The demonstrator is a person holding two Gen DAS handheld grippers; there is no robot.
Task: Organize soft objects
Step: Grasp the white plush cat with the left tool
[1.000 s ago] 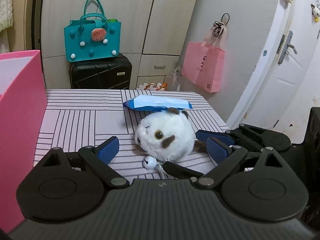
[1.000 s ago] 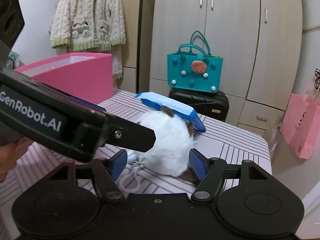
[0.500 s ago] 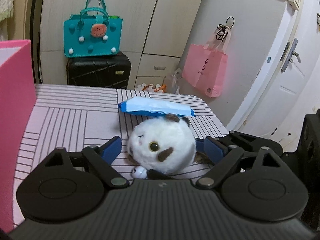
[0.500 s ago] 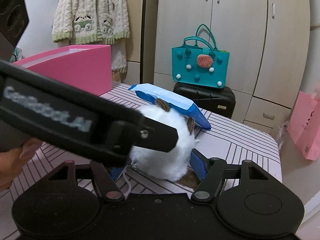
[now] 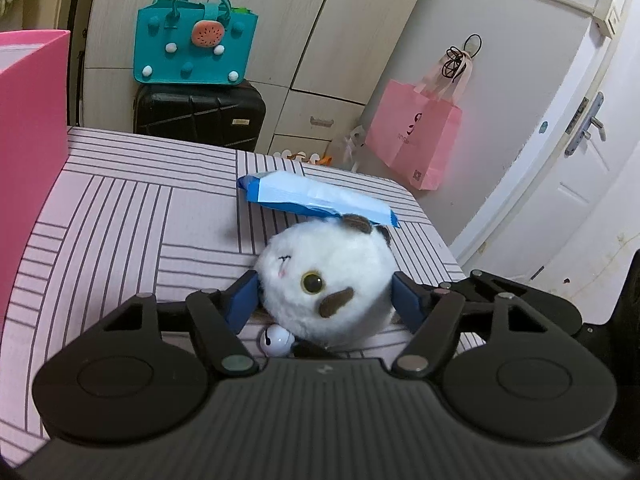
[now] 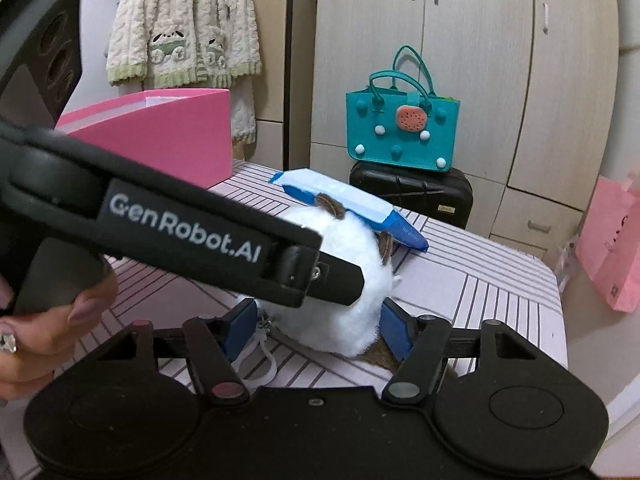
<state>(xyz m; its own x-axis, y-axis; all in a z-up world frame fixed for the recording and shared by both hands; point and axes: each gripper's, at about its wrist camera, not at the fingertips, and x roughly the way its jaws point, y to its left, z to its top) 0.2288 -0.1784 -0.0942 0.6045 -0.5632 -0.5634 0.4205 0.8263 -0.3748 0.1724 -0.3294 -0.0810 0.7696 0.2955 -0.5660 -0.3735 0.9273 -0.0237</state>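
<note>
Partly hidden: plush toy [image 5: 326, 284] behind left gripper [image 6: 224, 236].

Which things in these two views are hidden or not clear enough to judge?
- Left wrist view: the left hand-held gripper pads flank the plush toy; fur hides contact.
- Right wrist view: the left tool body covers much of the toy; right hand-held gripper contact likewise unclear.
- Pink box: its inside is hidden by its wall.
- Blue packet: print too small.

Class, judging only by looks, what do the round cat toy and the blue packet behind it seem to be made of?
Round cat toy: apparently plush, matte white fuzzy pile with brown patches. Blue packet: probably thin plastic film, slightly glossy and creased.
</note>
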